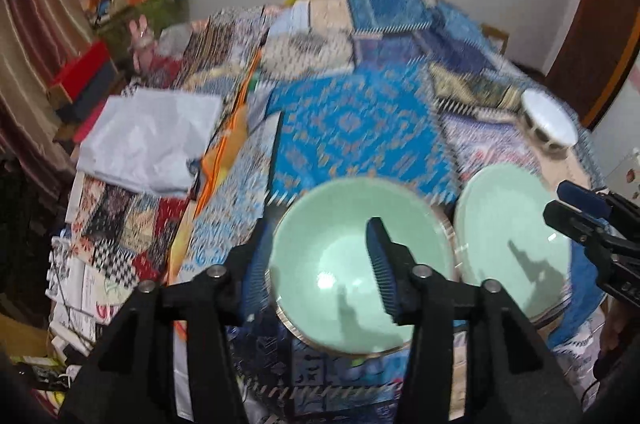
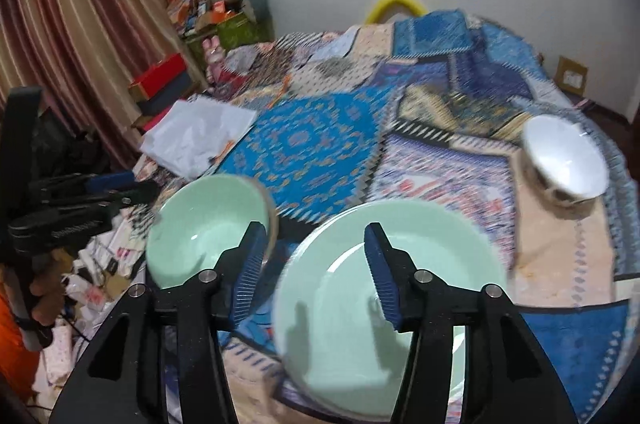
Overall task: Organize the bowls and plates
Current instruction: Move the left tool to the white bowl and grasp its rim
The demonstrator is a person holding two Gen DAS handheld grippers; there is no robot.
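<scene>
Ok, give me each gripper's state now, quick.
Left gripper: open, holding nothing; its fingers straddle the rim of the green bowl without pressing it.
Right gripper: open, empty, over the green plate.

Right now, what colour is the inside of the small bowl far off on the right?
White inside, with a darker patterned outside; clearest in the right wrist view.

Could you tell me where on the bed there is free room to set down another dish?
The bright blue patterned cloth beyond the green bowl and green plate is bare, as is the beige strip between the plate and the white bowl. The near edge is crowded with both green dishes side by side; white paper covers the left.
</scene>
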